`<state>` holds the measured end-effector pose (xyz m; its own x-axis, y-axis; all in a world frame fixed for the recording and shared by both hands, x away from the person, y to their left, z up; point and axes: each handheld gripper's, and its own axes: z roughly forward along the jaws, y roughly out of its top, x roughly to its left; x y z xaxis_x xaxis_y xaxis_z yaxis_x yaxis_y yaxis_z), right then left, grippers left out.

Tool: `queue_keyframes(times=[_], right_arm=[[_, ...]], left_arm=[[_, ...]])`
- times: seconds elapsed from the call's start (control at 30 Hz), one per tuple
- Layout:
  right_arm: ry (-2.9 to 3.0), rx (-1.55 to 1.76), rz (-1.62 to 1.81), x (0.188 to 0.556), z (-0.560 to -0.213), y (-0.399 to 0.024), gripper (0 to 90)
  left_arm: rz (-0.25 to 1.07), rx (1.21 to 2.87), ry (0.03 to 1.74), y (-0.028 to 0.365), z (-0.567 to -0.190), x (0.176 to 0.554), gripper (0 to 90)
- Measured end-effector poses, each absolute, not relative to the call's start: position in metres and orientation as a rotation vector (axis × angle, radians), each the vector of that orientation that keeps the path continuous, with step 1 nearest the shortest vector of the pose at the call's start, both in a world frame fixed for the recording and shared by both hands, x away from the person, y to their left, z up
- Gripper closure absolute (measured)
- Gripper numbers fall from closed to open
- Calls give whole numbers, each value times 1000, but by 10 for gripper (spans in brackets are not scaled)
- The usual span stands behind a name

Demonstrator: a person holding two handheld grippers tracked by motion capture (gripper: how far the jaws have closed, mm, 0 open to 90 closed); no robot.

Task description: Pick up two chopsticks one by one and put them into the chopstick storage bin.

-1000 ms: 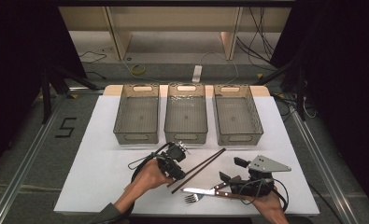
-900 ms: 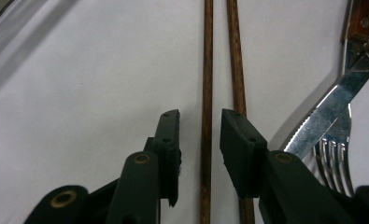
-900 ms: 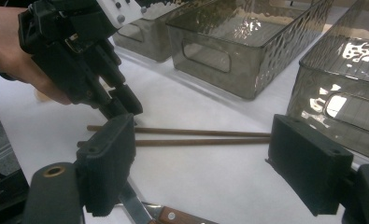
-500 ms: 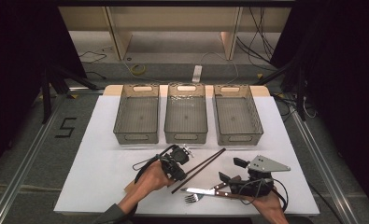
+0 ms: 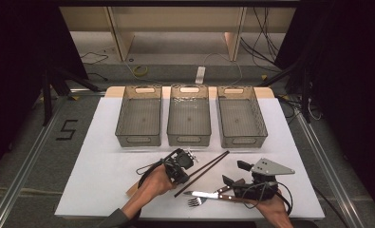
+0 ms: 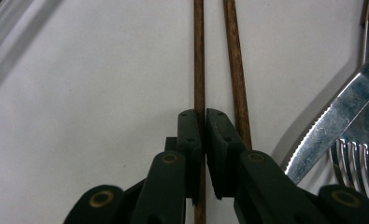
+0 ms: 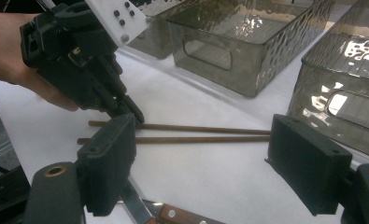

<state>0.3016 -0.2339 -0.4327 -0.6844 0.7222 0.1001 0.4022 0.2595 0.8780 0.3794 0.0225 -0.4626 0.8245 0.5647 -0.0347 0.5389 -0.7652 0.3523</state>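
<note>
Left gripper (image 6: 203,140): jaws have just been closing and now pinch one chopstick (image 6: 199,60) between the pads; tips point down at the table.
Held chopstick: runs straight ahead from the jaws, lying on the white tabletop (image 5: 104,137).
Second chopstick (image 6: 235,70): just beside the held one, on the outer side of one jaw, free of the pads.
Right gripper (image 7: 201,154): jaws stand wide apart, nothing between them; both chopsticks lie crosswise just ahead of it.
Knife (image 5: 209,194): under the right gripper, wooden handle toward its body, blade pointing away toward the left hand (image 5: 154,183).
Fork (image 5: 194,202): beside the knife blade, tines close to the left gripper's side.
Three trays (image 5: 190,135): beyond both grippers, in a row.
</note>
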Motion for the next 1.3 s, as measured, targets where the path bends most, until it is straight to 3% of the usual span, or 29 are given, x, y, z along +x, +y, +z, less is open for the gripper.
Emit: queue_keyframes(times=[0.5, 1.3], right_arm=[[2216, 1032, 1392, 302, -432, -234, 245], [2213, 1032, 1398, 302, -432, -235, 244]], left_arm=[[90, 2638, 802, 25, -459, 379, 847], [138, 2499, 787, 56, -407, 379, 847]])
